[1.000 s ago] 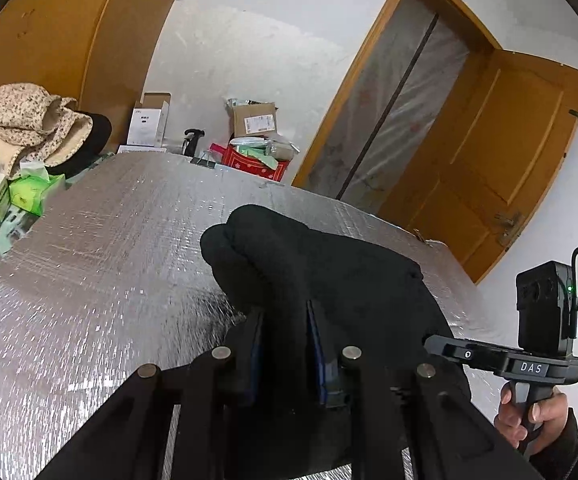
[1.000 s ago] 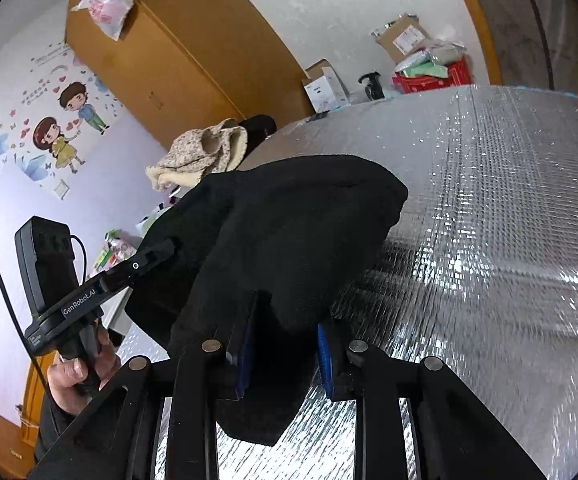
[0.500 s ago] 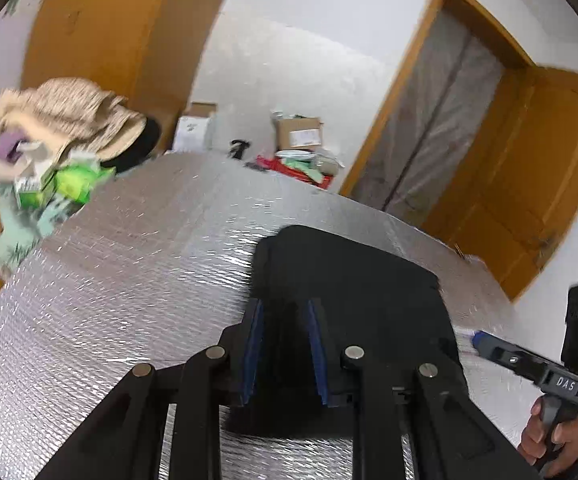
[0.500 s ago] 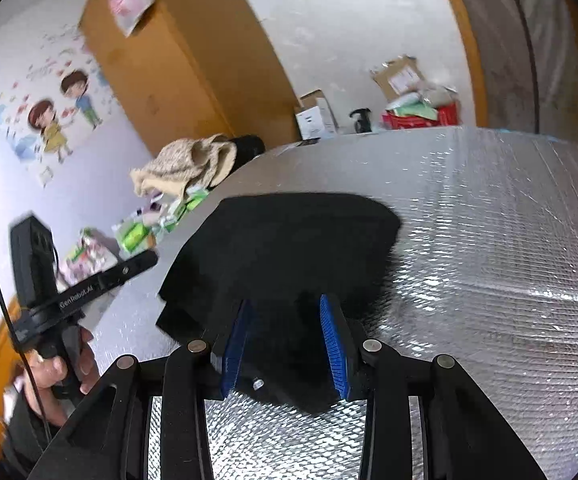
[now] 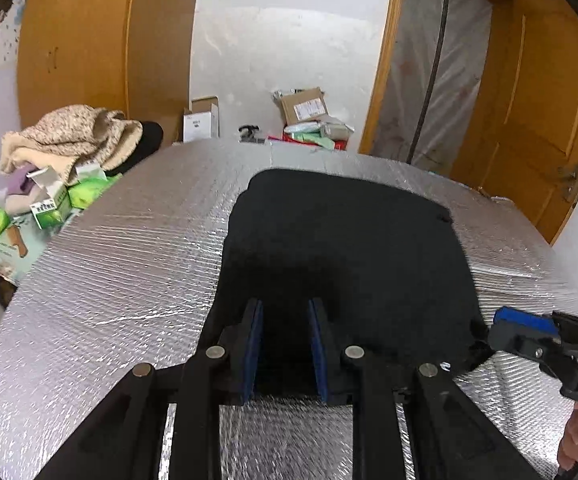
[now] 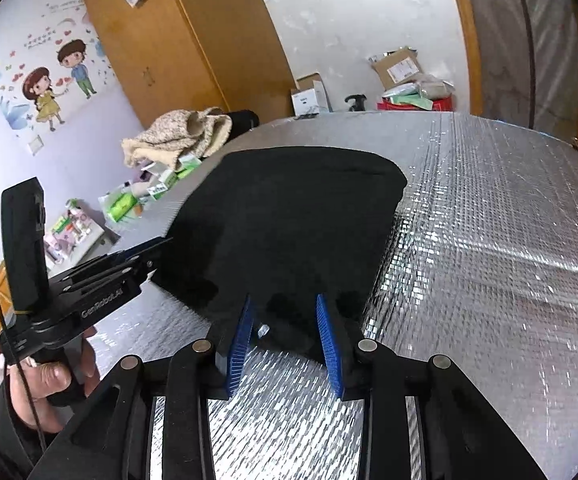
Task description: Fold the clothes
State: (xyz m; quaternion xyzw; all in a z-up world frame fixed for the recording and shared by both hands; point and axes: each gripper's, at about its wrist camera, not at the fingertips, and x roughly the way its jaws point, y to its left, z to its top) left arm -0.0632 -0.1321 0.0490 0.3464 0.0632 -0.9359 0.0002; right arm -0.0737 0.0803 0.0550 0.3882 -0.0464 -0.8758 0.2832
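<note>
The black garment (image 5: 345,256) lies flat on the silver foil-covered table (image 5: 109,280), folded into a rough rectangle with its near edge at the front of the table.

Left gripper (image 5: 285,344) is down at the near left edge of the cloth. Its blue pads (image 5: 253,348) stand a little apart, and the black hem sits in the gap between them. Whether the pads actually press on the cloth, I cannot tell from here; the fabric looks slack and flat there.

Right gripper (image 6: 285,340) is at the near right corner. Its jaws are spread wider and are closing just now. A small lump of the black cloth lies between the ribbed blue pads (image 6: 329,344), with clear gaps on both sides, so nothing is pinched.

From the right camera, the left gripper shows at the left edge, its tips at the cloth's edge, with a hand (image 6: 49,384) wrapped round the handle. From the left camera, the right gripper's blue tip (image 5: 525,322) pokes in low at the right, just beside the garment's corner.

A beige heap of clothes (image 5: 69,140) sits past the table's far left corner, well apart from the black one.
</note>
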